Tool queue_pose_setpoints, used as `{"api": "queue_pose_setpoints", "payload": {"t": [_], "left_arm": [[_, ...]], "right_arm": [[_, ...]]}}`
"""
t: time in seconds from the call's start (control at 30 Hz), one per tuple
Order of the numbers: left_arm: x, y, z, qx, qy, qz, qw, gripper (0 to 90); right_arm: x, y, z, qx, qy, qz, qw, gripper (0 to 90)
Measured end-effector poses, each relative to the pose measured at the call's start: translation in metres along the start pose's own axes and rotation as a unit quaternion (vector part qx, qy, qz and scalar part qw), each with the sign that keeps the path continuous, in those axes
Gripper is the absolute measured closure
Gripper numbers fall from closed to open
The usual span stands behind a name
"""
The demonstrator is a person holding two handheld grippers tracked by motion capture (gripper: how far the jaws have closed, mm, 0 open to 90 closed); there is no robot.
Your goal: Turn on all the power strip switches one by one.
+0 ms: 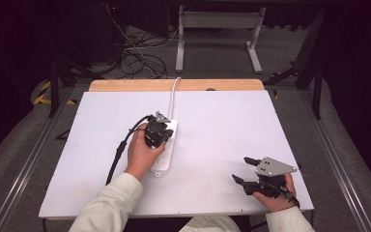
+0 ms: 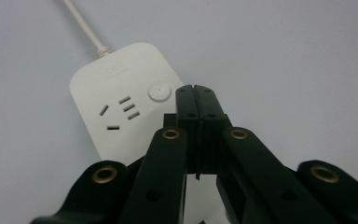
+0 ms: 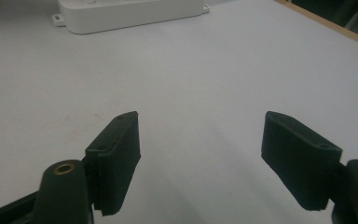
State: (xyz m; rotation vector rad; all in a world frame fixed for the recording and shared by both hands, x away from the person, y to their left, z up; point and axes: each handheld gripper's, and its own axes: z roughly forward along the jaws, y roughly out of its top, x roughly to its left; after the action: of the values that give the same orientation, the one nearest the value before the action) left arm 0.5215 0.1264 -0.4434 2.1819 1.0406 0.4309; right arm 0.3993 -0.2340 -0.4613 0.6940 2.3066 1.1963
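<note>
1. The power strip [image 1: 165, 147] lies a little left of the middle of the white table [image 1: 222, 130], its long side running away from the person, its white cord [image 1: 175, 92] leading off the far edge.

2. The left gripper [image 1: 157, 133] hangs over the far end of the strip, held from above by the person's left hand [image 1: 142, 152]. In the left gripper view its jaws are pressed flat together with nothing between them — a closed point, not a grasp.

3. That closed tip sits just beside the round button [image 2: 159, 91] at the cord end of the strip, next to the nearest socket [image 2: 119, 112]. Whether the tip touches the strip's surface I cannot tell.

4. The right gripper [image 1: 245, 170] rests near the table's front right corner, well apart from the strip. Its jaws stand wide apart and hold nothing; the right gripper view looks across bare table toward the strip's side.

5. Judged from this, the step in hand is pressing the switch with the closed left tip.

6. The next move calls for a small shift of the tip onto the button's centre, then a straight downward push — steady enough that the light strip does not slide. The right gripper could brace the strip's near end if it does.
</note>
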Motion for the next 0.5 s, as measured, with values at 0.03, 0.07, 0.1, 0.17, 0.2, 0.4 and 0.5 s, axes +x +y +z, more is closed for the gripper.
{"api": "queue_pose_setpoints", "payload": {"t": [0.03,0.07,0.1,0.17,0.2,0.4,0.5], "left_arm": [[0.002,0.0,0.001,-0.003,0.001,-0.001,1.0,89.9],[0.004,0.0,0.001,-0.003,0.004,-0.002,1.0,89.9],[0.006,0.001,0.001,-0.006,0.004,-0.005,1.0,89.9],[0.01,0.002,0.001,-0.011,-0.002,-0.013,0.9998,89.9],[0.011,0.003,0.002,-0.011,-0.007,-0.017,0.9998,89.9],[0.015,0.012,0.006,-0.013,0.003,-0.009,0.9999,89.9],[0.015,0.016,0.01,-0.012,0.001,-0.007,0.9999,89.9]], "right_arm": [[0.0,0.0,0.0,0.0,0.0,0.0,1.0,28.5],[0.0,0.0,0.0,0.0,-0.001,-0.001,1.0,28.5],[0.0,0.0,0.0,-0.002,0.0,0.001,1.0,28.5],[0.0,0.0,0.0,-0.002,0.0,0.0,1.0,28.5],[0.0,0.0,0.0,-0.001,0.001,0.0,1.0,28.5],[0.0,0.0,-0.001,-0.002,0.002,-0.001,1.0,28.5],[-0.001,-0.001,-0.001,-0.002,0.002,0.0,1.0,28.5]]}}
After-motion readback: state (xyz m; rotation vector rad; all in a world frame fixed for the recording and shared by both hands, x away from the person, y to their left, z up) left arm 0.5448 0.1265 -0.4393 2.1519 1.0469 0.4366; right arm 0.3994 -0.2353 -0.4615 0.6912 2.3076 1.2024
